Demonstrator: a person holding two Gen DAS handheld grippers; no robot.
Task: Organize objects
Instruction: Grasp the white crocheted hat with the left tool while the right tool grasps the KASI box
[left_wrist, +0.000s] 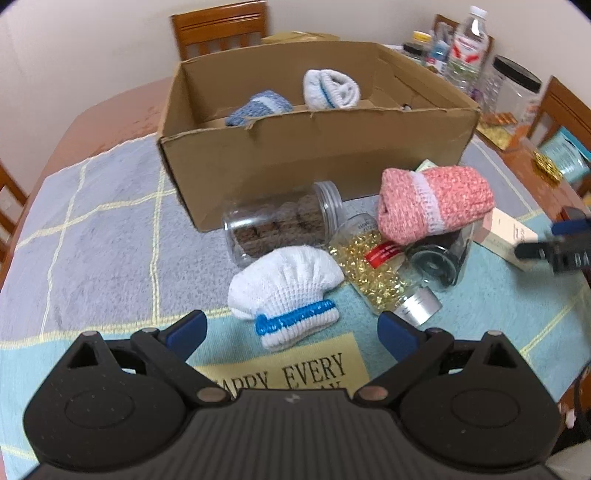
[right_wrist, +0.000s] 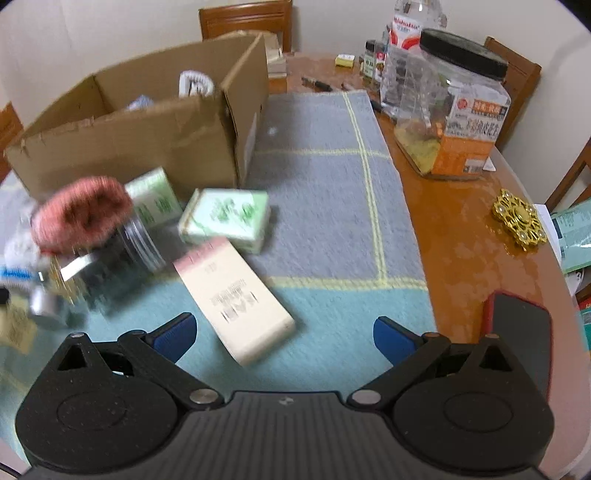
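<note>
left wrist: low over mat, faces 12 o'clock, near | right wrist: same, from 3 o'clock side | shared: cardboard box (left_wrist: 317, 147) (right_wrist: 125, 136), pink roll (left_wrist: 436, 203) (right_wrist: 83, 210)

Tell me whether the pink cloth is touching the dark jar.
Touching. The left wrist view shows the pink cloth resting on top of the dark jar, with no gap between them.

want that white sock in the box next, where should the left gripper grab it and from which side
Grip the white sock across its puffed white body, above the blue cuff band, coming down from above with the left gripper. It lies flat on the mat, directly ahead of the open jaws, and the body looks soft enough to pinch. The cookie jar and pill bottle crowd its far side, so approach from the near side.
</note>
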